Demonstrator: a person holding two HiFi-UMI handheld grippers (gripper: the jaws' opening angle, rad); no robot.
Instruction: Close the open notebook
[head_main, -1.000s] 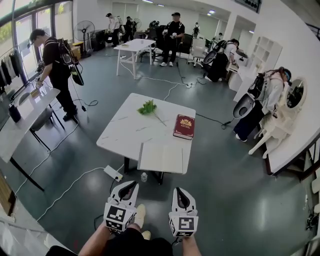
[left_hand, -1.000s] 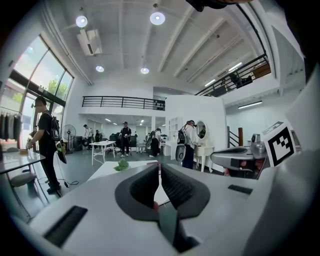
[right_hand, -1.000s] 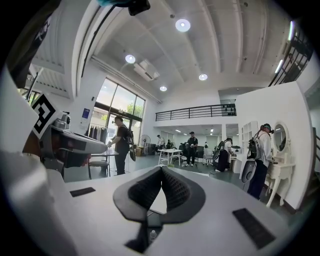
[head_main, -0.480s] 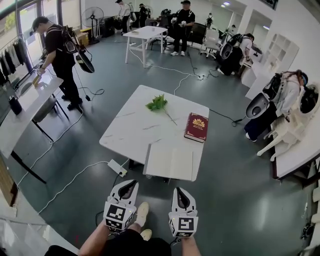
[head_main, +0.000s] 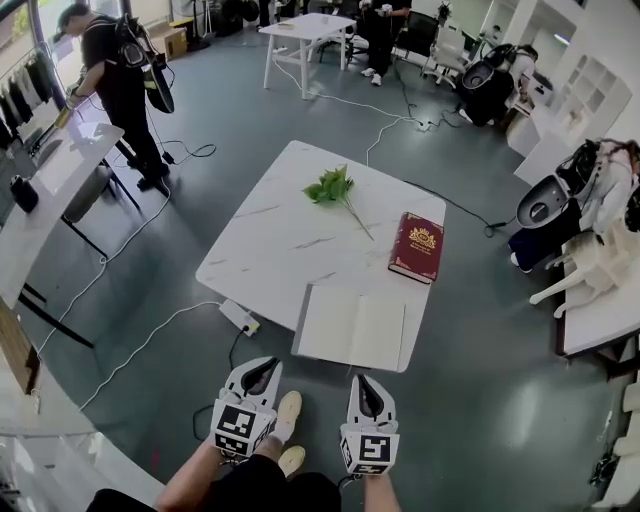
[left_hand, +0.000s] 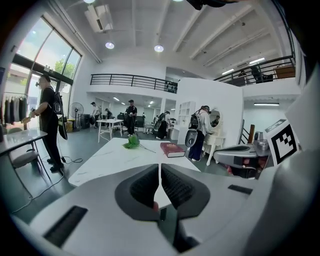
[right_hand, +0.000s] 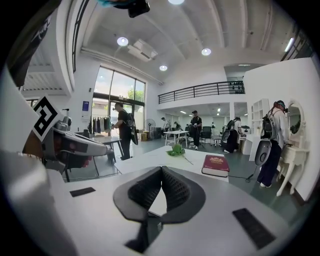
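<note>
On the white table (head_main: 262, 235), at its near edge, the notebook (head_main: 352, 328) is seen lying open and flat, with blank pages facing up. Beyond it, by the table's right edge, a red book (head_main: 417, 246) is laid closed, and a green sprig (head_main: 332, 188) is placed near the table's far end; the three are set apart from one another. Short of the table, above the floor, the left gripper (head_main: 266, 368) and the right gripper (head_main: 361, 384) are held side by side, pointed toward the notebook without touching it. The left jaws are pressed together with nothing between them, and the right jaws are likewise closed and empty. Below the table's near left corner, a power strip (head_main: 240, 318) is seen on the floor.
</note>
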